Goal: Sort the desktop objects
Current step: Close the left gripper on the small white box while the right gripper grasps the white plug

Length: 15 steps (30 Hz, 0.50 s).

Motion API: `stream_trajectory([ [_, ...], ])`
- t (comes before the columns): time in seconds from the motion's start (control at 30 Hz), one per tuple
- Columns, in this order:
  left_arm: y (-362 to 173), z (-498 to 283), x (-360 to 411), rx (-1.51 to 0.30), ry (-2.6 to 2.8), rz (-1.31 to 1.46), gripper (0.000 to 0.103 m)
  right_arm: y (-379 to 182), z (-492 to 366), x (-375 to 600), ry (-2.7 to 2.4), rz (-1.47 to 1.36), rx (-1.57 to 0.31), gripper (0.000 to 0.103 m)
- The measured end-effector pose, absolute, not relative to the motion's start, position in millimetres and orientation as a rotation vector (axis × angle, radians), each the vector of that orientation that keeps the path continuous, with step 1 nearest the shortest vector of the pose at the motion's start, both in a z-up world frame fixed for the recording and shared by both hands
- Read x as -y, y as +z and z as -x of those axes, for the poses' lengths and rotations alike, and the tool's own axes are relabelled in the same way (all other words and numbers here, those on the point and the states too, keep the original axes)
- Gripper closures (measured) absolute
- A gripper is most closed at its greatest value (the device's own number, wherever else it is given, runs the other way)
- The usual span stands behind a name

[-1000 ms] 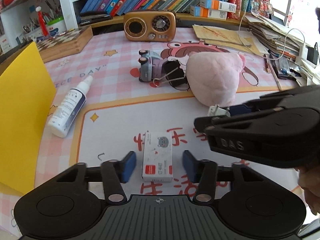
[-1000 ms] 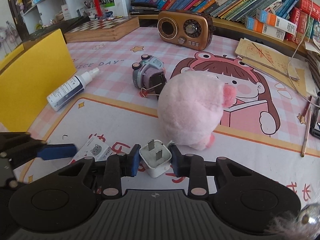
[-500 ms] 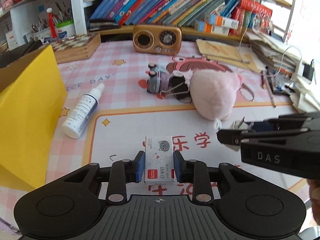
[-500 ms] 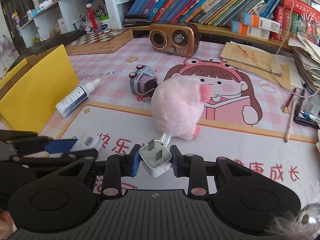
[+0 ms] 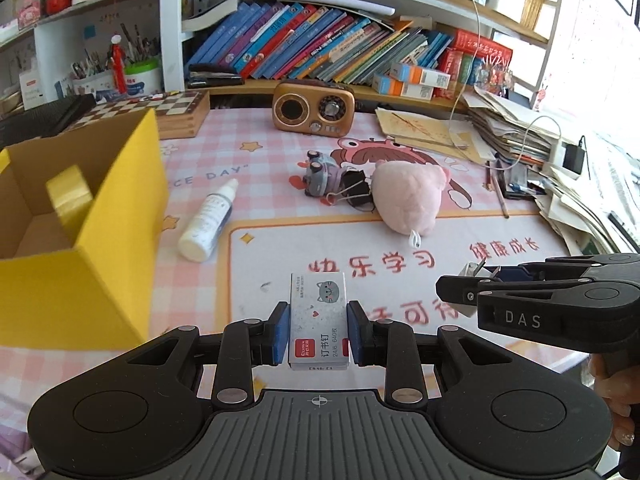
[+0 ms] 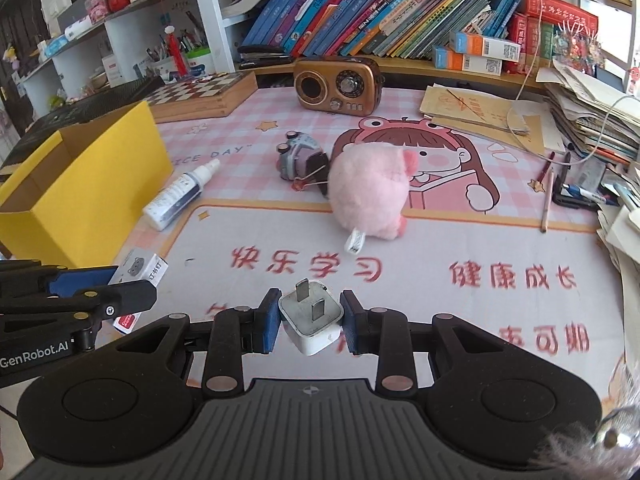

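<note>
Evidently light and stiff, the staple box (image 5: 319, 320) sat clamped by its long sides in the left tongs (image 5: 319, 334) above the surface (image 5: 400, 248), near the yellow box (image 5: 80, 240), while the right tongs (image 6: 310, 326) gripped the smooth charger plug (image 6: 311, 320) by its flat flanks.

black grippers (image 5: 319, 334), blue pads (image 5: 281, 333), silver screws, "das" lettering

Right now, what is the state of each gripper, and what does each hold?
Left gripper: closed, holding the staple box.
Right gripper: closed, holding the white charger plug.
</note>
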<state>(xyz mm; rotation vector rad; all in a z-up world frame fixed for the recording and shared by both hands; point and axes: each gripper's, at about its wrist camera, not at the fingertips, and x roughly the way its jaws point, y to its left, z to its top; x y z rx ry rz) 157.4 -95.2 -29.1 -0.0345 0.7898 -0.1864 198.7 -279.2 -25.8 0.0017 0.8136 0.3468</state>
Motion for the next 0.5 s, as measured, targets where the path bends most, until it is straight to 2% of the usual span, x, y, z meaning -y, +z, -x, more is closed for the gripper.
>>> stream_trajectory([
  [0.5,-19.7,-81.9,35.2,-0.775,-0.23,0.02,0.075,-16.2,-106.9,218.4,0.336,-0.012,-0.807,0.074],
])
